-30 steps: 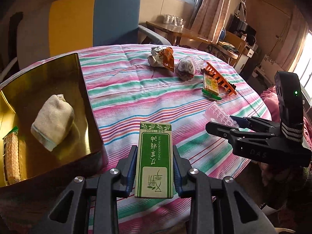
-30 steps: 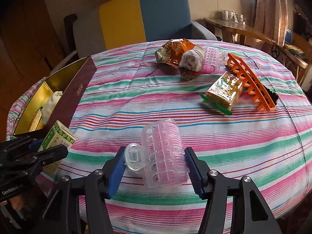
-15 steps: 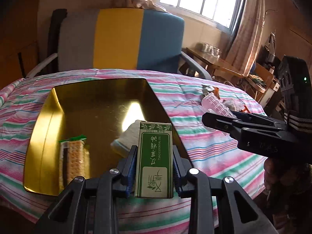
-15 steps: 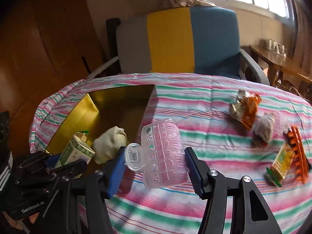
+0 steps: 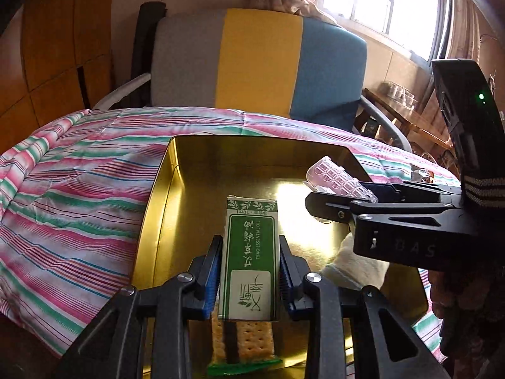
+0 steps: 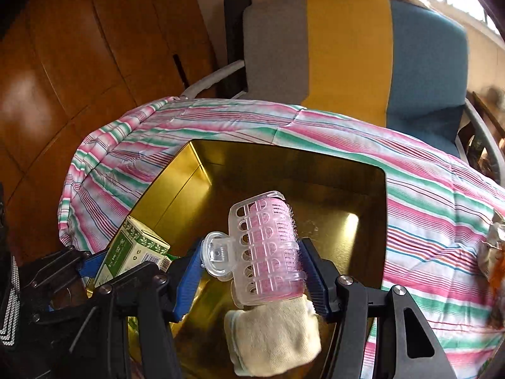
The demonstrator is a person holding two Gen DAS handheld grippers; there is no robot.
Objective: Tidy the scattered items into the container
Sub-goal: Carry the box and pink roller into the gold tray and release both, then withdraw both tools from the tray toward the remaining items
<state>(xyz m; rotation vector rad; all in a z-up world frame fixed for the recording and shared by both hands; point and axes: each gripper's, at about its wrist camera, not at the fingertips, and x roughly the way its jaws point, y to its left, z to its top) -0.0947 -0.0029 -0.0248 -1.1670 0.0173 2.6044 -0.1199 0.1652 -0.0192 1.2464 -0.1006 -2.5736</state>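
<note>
— Swung both loads off the striped cloth and over the gold tin (image 5: 164, 189) since a second back; now hanging above its open mouth.

— Left gripper (image 5: 249, 271)?

— Closed snugly on the green essential-oil box (image 5: 249, 262), blue pads pressing its two long sides, label up, box pointing forward over the tin floor. Right below: the cracker packet (image 5: 243, 344), already lying inside.

— And the right gripper (image 6: 252, 268)?

— Clamped on the pink hair roller (image 6: 268, 246) with its clear clip shell, held across its width, poised above the cream cloth bundle (image 6: 274, 341) that sits in the tin's near corner.

— Handling?

— Box: probably light thin card, stiff along the edges but easy to dent on the broad faces; best gripped across the narrow sides, as now. Likely a small bottle inside, so better lowered than dropped.

— Roller?

— Featherweight, hollow, springy; slick plastic shell outside, bristly underneath. Could squirt out or bounce on bare metal if squeezed hard or let go high. Best pinched mid-body, across the shell.

— Left to tidy?

— Wrappers (image 6: 492, 252) glimpsed at the right edge on the tablecloth (image 6: 426, 214), outside the tin. Beyond that, can't tell from these views.
</note>
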